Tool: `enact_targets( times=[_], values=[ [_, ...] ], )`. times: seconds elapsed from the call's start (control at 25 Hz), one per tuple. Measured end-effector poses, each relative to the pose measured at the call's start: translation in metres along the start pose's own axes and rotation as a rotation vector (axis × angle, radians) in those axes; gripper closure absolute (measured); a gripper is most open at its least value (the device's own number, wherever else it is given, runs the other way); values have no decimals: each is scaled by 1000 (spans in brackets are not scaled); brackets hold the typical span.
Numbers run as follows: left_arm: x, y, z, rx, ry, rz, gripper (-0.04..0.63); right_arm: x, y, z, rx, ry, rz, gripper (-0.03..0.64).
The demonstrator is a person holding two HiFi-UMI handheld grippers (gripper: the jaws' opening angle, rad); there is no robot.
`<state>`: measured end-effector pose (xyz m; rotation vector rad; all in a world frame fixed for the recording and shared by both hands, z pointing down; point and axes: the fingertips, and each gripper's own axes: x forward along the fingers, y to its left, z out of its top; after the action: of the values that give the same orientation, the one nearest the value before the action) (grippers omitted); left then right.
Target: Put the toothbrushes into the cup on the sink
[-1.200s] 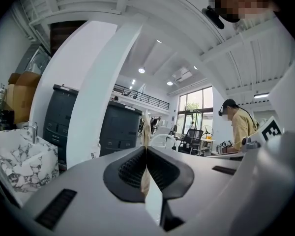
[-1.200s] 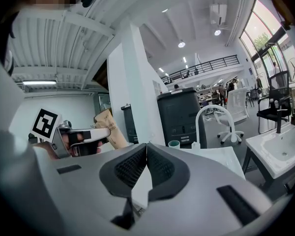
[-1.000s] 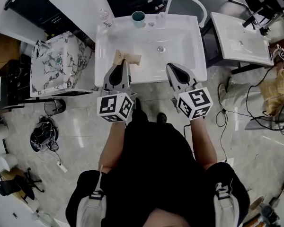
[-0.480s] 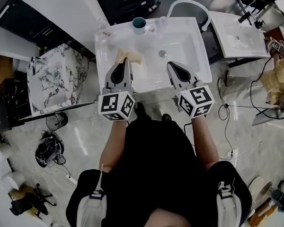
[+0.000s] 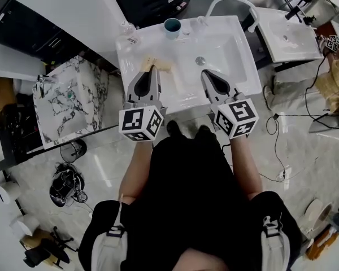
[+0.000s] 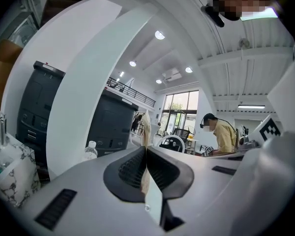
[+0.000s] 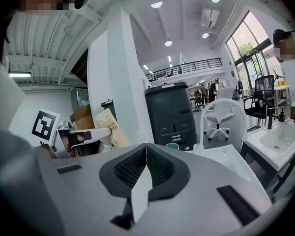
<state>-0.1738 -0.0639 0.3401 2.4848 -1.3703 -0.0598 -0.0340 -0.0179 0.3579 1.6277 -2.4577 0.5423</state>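
The step in hand looks like the carry: the left hand-held gripper (image 5: 152, 70) is pinched on a flat tan paper packet (image 5: 163, 66), which by the task is probably a wrapped toothbrush, though no bare brush shows in any view. In the left gripper view the packet's thin edge runs up between the two pads and stands out above them, so the grip sits low on it. The right hand-held gripper (image 5: 204, 74) has its jaws pressed together with nothing between them, and it hangs beside the left one, over the near part of the white sink (image 5: 229, 49). The teal cup (image 5: 172, 25) stands on the far rim of the sink, beyond the packet and a little to its right, well apart from both grippers. The packet is held over the left side of the basin, not yet near the cup's mouth. The next move, as I judge it, calls for reaching forward across the basin, bringing the packet's free end over the cup's opening and lowering it in before the pads part; the packet is wide against that mouth, so it may need turning end-on or unwrapping first
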Motion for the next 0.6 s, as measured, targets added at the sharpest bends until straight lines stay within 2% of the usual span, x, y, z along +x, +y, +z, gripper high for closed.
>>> enact_targets(
  times=[0.28, 0.6],
  values=[
    [-1, 3, -9, -3, 32, -2, 578, -3, -5, -8, 20, 22, -24, 586],
    [1, 11, -13, -22, 33, 51, 578, 6, -16, -11, 27, 37, 7, 588]
  ],
)
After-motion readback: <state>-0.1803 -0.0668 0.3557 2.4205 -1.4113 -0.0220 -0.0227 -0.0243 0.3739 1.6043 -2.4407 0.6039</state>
